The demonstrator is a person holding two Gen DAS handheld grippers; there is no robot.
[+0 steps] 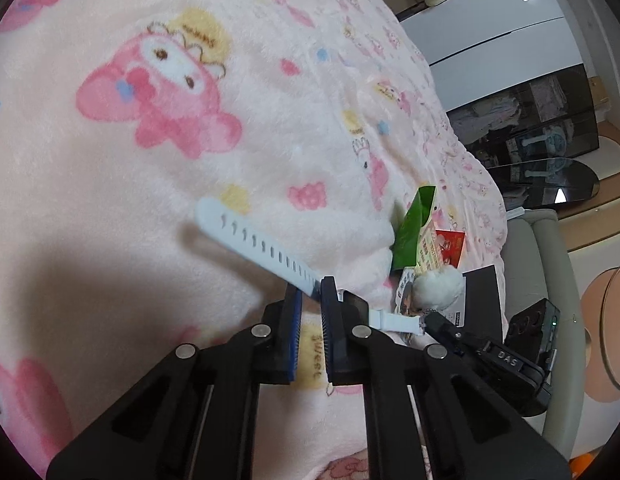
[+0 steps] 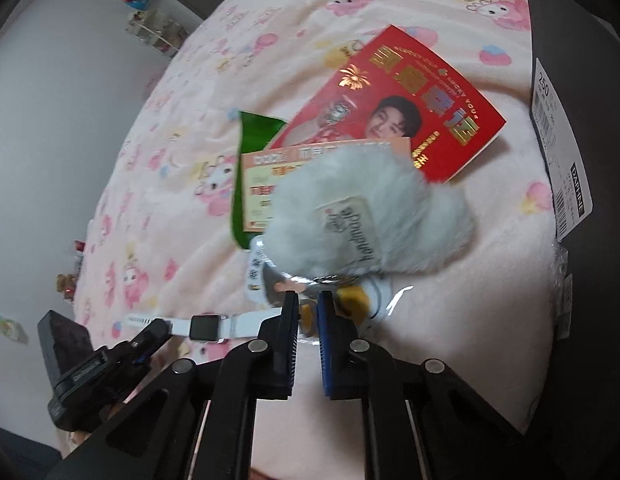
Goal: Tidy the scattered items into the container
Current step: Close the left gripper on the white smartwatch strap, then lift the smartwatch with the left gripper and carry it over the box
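A white smartwatch lies on the pink blanket, and my left gripper is shut on its strap just short of the watch face. From the right wrist, the watch shows at lower left with the left gripper on its strap. A white fluffy pom-pom keychain rests on an orange card, a green packet and a red card. My right gripper is shut on the keychain's metal ring. A black box stands at the right.
The pink cartoon-print blanket covers a bed that rises in a soft hump on the left. The black box sits at the bed's edge, beside a grey headboard or chair. Dark glass cabinets and a white wall lie beyond.
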